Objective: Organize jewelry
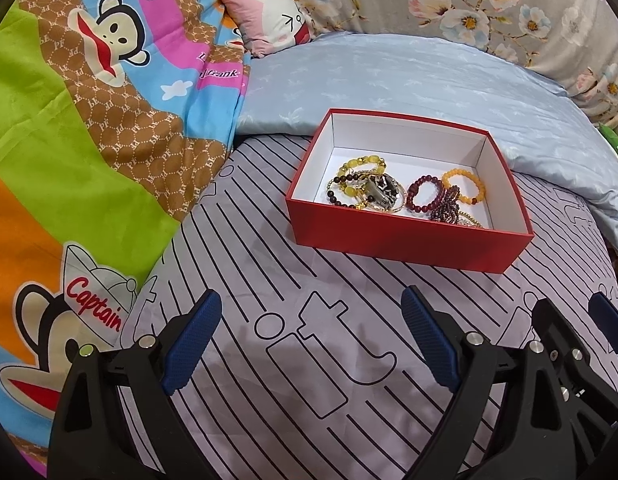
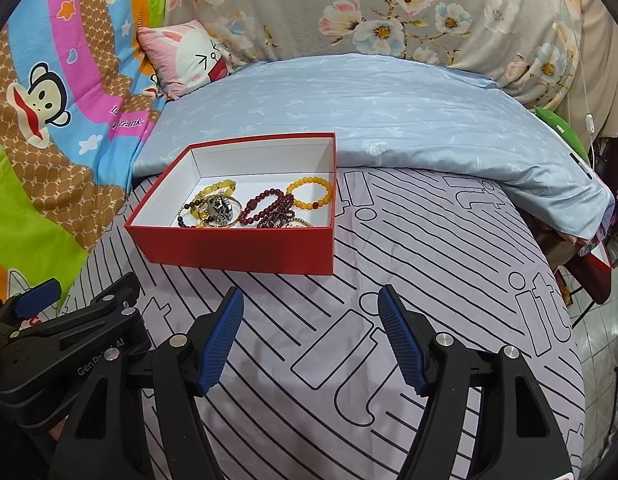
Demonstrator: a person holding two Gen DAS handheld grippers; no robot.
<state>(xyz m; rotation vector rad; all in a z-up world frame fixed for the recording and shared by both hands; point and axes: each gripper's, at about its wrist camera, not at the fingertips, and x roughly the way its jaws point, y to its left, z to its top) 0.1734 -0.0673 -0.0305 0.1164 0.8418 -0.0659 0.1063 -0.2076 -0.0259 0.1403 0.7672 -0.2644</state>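
Both black two-finger tongs with blue ribbed pads, left [image 1: 311, 312] and right [image 2: 311, 308], gape wide over the lilac striped bedsheet [image 2: 389, 280], holding nothing. Ahead of them sits an open red cardboard box [image 2: 245, 246] containing beaded bracelets [image 2: 269, 204], left of the right tongs' line.

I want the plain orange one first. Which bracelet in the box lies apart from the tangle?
The orange bead bracelet, a single loop at the right end of the red box. The dark red bracelets beside it bunch together.
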